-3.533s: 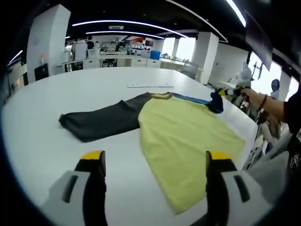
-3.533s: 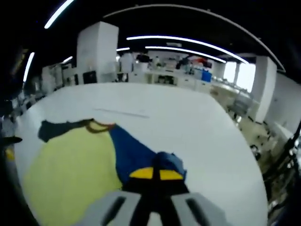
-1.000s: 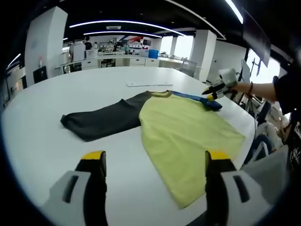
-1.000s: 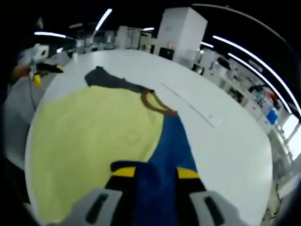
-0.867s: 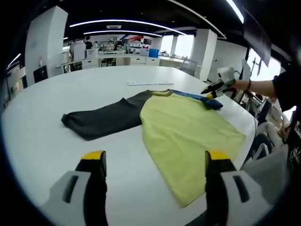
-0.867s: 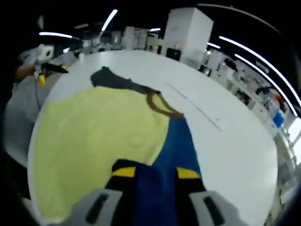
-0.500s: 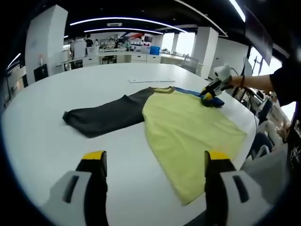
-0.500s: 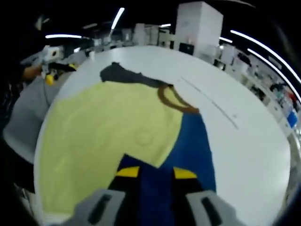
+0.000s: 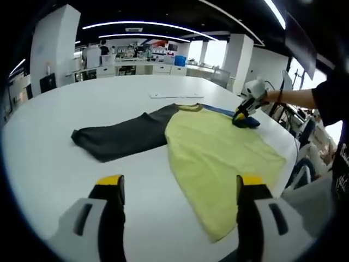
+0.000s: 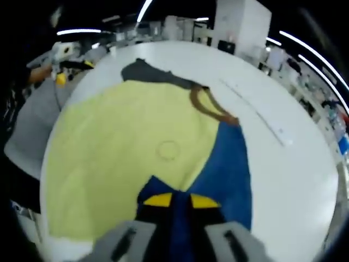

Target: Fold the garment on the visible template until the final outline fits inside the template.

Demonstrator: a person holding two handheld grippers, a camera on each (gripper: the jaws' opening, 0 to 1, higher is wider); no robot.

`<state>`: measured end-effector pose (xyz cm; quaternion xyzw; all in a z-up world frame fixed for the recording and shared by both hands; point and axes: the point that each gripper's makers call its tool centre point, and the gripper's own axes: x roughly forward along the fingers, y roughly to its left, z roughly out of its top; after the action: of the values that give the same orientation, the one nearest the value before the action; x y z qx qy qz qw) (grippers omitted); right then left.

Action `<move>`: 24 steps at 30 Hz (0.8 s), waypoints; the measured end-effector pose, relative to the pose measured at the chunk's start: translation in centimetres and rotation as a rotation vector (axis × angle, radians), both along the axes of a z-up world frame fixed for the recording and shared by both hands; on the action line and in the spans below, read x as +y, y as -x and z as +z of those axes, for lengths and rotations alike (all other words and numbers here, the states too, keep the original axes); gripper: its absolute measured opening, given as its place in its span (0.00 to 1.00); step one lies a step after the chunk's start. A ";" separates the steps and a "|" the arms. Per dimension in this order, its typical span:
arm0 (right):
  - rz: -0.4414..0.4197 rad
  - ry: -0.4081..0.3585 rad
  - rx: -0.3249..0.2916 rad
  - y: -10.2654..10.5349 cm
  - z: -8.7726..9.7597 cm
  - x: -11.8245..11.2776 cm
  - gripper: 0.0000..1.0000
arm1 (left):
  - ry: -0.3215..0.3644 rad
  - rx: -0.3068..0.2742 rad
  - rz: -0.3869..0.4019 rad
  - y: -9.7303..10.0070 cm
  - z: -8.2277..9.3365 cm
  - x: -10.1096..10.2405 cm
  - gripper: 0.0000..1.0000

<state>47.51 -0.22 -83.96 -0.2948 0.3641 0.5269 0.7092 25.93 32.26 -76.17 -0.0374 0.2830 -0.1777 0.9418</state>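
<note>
A T-shirt lies flat on the white table [image 9: 49, 164]. Its body is yellow [image 9: 218, 147], one sleeve is dark grey [image 9: 120, 136] and the other sleeve is blue [image 9: 244, 121]. My left gripper [image 9: 179, 185] hovers open above the table's near edge, short of the shirt, with nothing between its fingers. In the right gripper view the yellow body [image 10: 120, 153], brown collar [image 10: 210, 109] and blue sleeve [image 10: 232, 164] spread ahead. My right gripper [image 10: 181, 202] has its jaws drawn in on a fold of the blue sleeve. The right gripper [image 9: 242, 114] presses down on that sleeve.
A thin white strip [image 9: 174, 95] lies on the table beyond the collar, seen also as a strip [image 10: 256, 112] right of the shirt. A person's hand and dark sleeve [image 9: 305, 98] reach in from the right. Desks and pillars stand far behind.
The right gripper's jaws have narrowed from wide apart to close together on the blue sleeve, and it has dropped lower over the shirt. The left gripper stays open and almost still.
</note>
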 end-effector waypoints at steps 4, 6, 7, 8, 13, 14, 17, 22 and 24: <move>0.012 0.019 -0.023 0.5 0.5 0.1 0.01 | -0.022 0.007 -0.004 0.0 -0.1 0.1 0.80; 0.017 0.028 -0.035 0.6 0.7 -0.1 0.00 | -0.015 0.001 -0.001 0.0 -0.1 0.2 0.80; 0.015 0.029 -0.034 0.3 0.7 -0.4 0.00 | -0.013 0.002 -0.001 0.0 -0.1 0.2 0.80; 0.009 0.031 -0.036 0.2 0.8 -0.6 0.00 | -0.014 0.003 0.000 0.0 -0.1 0.4 0.80; -0.009 0.042 -0.058 0.2 1.7 -1.2 0.00 | -0.016 -0.003 -0.006 0.0 0.0 0.4 0.80; -0.019 0.043 -0.067 0.1 2.0 -1.5 0.00 | -0.015 -0.005 -0.007 0.0 0.0 0.3 0.80; -0.051 0.032 -0.092 -0.1 3.2 -2.1 0.00 | -0.015 -0.009 -0.012 -0.1 0.1 0.2 0.80; -0.136 0.026 -0.172 -1.4 5.6 -3.8 0.00 | -0.015 -0.025 -0.022 -0.4 0.4 -0.1 0.80; -0.185 0.028 -0.202 -1.8 6.6 -4.6 0.00 | -0.014 -0.032 -0.026 -0.5 0.5 -0.2 0.80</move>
<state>49.30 -4.81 -77.36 -0.3213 0.3235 0.4218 0.7837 26.39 32.07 -75.67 -0.0245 0.2697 -0.1887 0.9439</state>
